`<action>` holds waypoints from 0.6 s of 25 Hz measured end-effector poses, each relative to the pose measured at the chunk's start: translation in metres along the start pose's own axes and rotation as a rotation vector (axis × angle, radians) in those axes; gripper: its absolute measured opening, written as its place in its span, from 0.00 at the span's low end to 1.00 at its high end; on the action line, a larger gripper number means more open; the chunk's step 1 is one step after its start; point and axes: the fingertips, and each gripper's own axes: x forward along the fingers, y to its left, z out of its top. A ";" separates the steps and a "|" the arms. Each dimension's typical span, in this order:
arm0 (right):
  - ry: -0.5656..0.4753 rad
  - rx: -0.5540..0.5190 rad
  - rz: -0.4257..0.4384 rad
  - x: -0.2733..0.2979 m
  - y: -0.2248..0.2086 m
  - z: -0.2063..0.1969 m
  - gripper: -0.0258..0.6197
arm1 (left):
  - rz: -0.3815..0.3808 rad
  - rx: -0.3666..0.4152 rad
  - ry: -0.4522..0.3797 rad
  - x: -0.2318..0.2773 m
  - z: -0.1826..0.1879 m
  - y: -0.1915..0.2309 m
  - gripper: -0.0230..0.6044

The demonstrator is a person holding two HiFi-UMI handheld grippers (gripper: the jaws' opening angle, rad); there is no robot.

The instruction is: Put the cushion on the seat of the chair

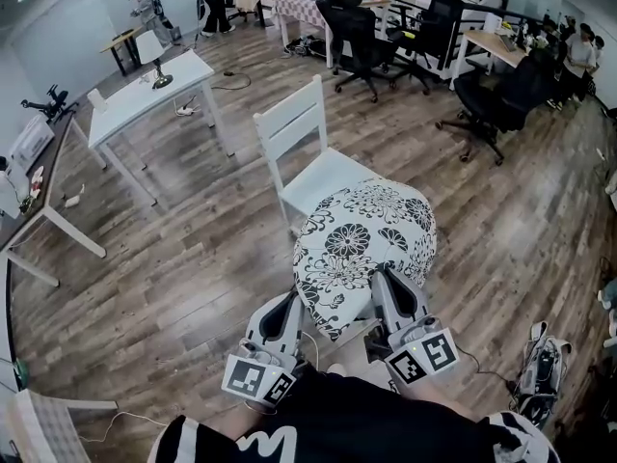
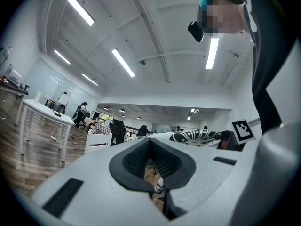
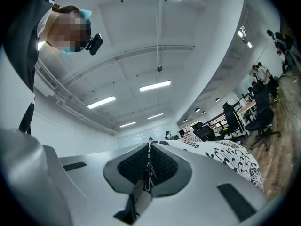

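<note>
Clamped on the cushion's (image 1: 364, 234) near edge, the left hand-held gripper (image 1: 295, 304) and right hand-held gripper (image 1: 385, 283) spread it flat over the chair's (image 1: 289, 123) seat (image 1: 323, 177), apparently ready for lowering.

The cushion (image 1: 362, 244) is printed cloth, the chair (image 1: 323, 177) smooth white-painted wood, the floor (image 1: 193, 258) matt wooden planks.

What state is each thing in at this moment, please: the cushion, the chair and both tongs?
floral cushion: lifted by its near edge, hanging over the front of the chair's seat; not laid flat yet.
white chair: upright, back part of the seat bare.
left tongs: shut on the floral cushion's near edge.
right tongs: shut on the floral cushion's near edge, fabric pinched between them.
</note>
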 end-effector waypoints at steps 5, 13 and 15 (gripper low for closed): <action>0.020 0.019 0.005 0.014 -0.004 -0.011 0.09 | 0.011 0.001 0.018 0.005 -0.003 0.011 0.05; 0.029 -0.008 -0.024 0.036 -0.018 -0.017 0.08 | -0.023 -0.024 0.002 0.033 -0.005 0.034 0.05; 0.022 -0.021 -0.043 0.043 -0.025 -0.016 0.09 | -0.044 -0.027 0.000 0.046 -0.004 0.041 0.05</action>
